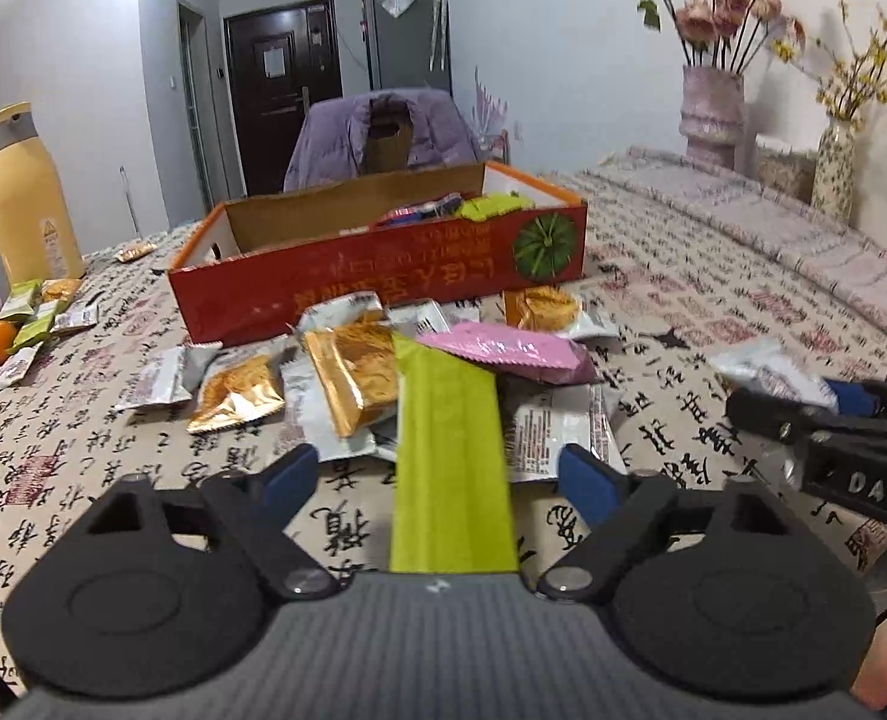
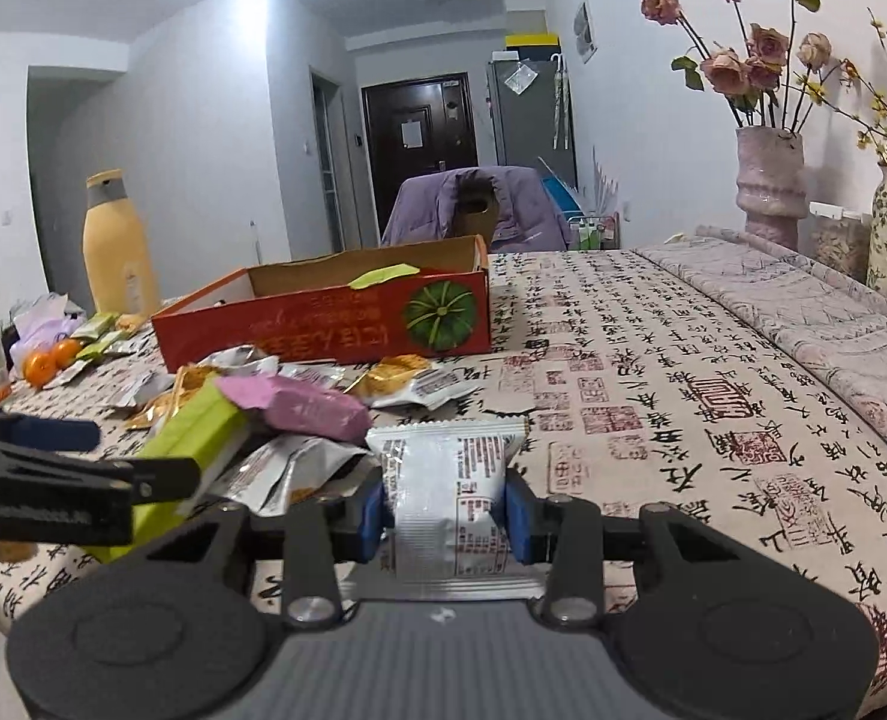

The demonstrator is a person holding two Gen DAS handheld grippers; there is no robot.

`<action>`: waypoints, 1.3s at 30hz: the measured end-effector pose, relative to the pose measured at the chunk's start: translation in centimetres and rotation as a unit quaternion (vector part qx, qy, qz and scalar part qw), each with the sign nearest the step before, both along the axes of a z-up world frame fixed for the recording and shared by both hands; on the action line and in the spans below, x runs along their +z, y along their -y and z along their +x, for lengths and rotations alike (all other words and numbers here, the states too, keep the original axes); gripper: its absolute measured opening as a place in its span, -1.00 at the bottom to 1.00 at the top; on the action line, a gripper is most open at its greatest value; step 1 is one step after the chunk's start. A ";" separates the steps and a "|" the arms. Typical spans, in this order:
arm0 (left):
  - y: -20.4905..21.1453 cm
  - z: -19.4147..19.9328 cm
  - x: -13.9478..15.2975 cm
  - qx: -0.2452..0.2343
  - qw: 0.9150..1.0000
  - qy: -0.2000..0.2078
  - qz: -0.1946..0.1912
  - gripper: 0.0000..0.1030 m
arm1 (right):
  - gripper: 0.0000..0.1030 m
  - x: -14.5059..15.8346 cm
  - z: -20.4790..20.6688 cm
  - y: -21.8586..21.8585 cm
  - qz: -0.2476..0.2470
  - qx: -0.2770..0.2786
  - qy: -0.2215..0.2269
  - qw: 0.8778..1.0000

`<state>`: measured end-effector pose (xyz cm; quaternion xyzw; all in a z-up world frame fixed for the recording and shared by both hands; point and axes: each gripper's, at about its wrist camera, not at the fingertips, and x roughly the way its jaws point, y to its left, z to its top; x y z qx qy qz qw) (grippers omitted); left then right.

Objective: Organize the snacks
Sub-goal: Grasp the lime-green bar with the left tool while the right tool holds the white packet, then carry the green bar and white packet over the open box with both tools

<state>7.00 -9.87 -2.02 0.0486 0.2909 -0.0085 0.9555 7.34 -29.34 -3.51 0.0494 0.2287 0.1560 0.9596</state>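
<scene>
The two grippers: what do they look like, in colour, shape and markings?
Both are alike. The left gripper and the right gripper have black link arms with silver pivot screws, two round black housings, and a grey ribbed body between them. The fingers carry blue pads. White lettering runs along the side of each gripper as seen from the other camera. No cables or sleeves are visible.

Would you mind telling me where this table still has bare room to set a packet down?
The printed tablecloth lies bare right of the red cardboard box, up to the folded quilt. The box's left half looks empty too. It is crowded in front of the box, where the snack packets pile up, and by the yellow bottle.
</scene>
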 end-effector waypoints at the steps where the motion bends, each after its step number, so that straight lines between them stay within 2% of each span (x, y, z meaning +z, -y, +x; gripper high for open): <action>1: 0.2 0.3 -0.2 0.002 1.000 -0.006 0.002 0.69 | -0.25 -0.1 0.0 0.3 0.003 0.002 0.002 1.000; 3: 0.4 0.6 -0.4 0.007 1.000 -0.013 0.006 0.65 | -0.25 -0.1 0.1 0.5 0.008 0.004 0.006 1.000; 8: 0.7 1.1 -0.9 0.010 0.999 -0.033 0.009 0.38 | -0.25 -0.5 0.3 0.8 0.014 0.008 0.002 1.000; 10: 0.7 1.2 -1.1 0.010 0.999 -0.041 0.010 0.11 | -0.25 -0.6 0.3 0.8 0.016 0.011 0.001 1.000; 11: 0.7 1.3 -1.2 0.009 0.999 -0.046 0.010 0.04 | -0.25 -0.6 0.2 0.7 0.017 0.011 0.001 1.000; 12: 0.6 1.4 -1.3 0.009 0.999 -0.052 0.008 -0.14 | -0.25 -0.7 0.1 0.7 0.018 0.012 0.001 1.000; 13: 0.6 1.4 -1.4 0.009 0.998 -0.057 0.005 -0.19 | -0.25 -0.6 0.1 0.7 0.018 0.013 0.002 1.000; 26: -0.4 0.0 -0.7 0.003 0.999 -0.037 -0.018 -0.24 | -0.25 -0.1 -0.9 -0.1 0.013 0.015 0.010 1.000; 33: -1.8 -1.5 0.9 0.010 0.999 -0.002 -0.039 -0.26 | -0.25 0.7 -1.4 -0.5 0.009 0.015 0.020 1.000; 39: -3.0 -1.9 1.9 0.007 0.998 0.010 -0.063 -0.27 | -0.25 1.1 -1.7 -1.4 0.002 0.020 0.026 0.999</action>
